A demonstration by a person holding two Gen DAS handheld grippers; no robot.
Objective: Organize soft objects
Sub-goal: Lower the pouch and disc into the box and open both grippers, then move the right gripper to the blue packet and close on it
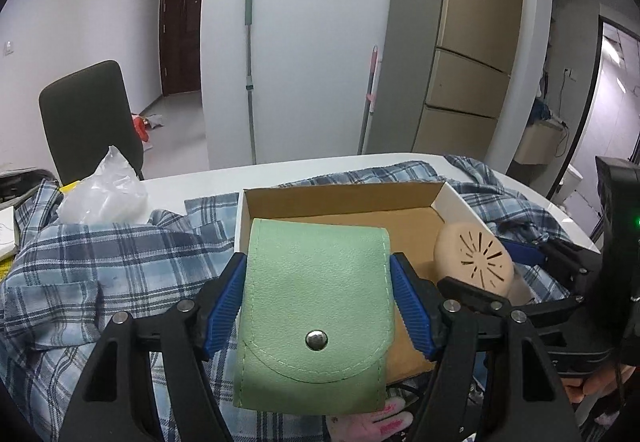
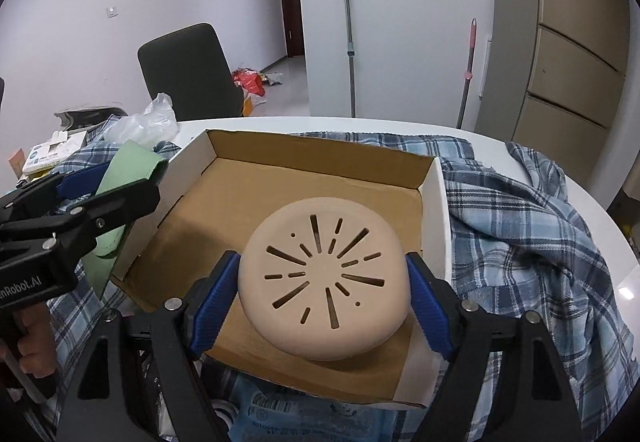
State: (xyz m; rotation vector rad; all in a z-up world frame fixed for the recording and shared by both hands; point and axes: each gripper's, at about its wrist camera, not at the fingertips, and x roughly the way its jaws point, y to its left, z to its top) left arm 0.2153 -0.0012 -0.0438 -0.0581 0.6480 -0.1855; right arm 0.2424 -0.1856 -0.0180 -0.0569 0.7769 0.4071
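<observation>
Left wrist: left tongs clamped on green pouch, long axis running near-to-far, over cardboard box near-left corner; right wrist: right tongs gripping beige perforated disc above box floor, near right.

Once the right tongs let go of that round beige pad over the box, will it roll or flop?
The beige pad is a low dome, so it probably settles flat in the cardboard box rather than rolling. It holds its shape between the tongs, so likely springy, not floppy.
</observation>
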